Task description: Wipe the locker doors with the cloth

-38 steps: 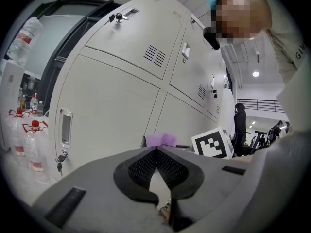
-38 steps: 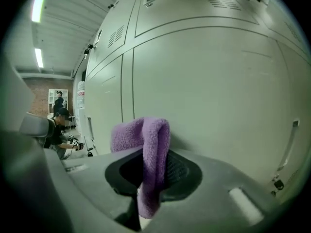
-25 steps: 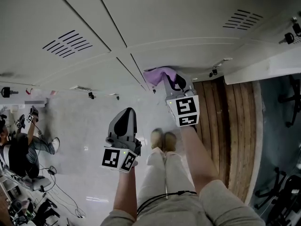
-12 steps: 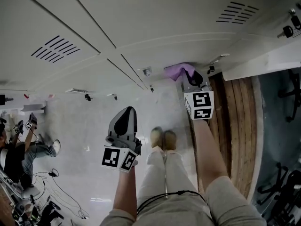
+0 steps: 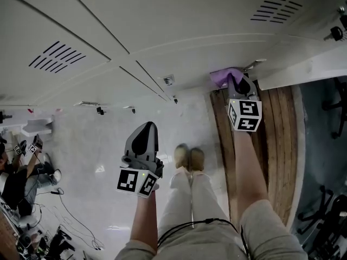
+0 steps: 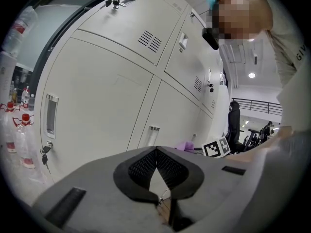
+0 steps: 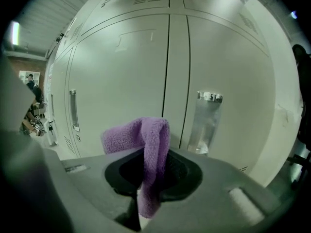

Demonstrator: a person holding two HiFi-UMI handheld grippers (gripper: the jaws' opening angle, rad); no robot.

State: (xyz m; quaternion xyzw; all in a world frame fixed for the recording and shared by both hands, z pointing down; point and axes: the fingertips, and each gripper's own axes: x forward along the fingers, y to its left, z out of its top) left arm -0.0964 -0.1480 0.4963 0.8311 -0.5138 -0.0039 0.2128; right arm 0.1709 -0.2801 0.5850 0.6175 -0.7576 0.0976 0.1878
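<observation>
While the right gripper (image 5: 237,81) pinches the purple cloth (image 7: 148,144) low by the pale locker doors (image 5: 179,31), the left gripper (image 5: 144,130) hangs well apart from them; its jaws are pressed together on nothing.

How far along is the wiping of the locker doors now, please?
Done: no door shows wipe marks, so I cannot tell. In hand: the right gripper grips the purple cloth near the low locker doors. Left: probably the other doors; the left gripper is shut, empty.
</observation>
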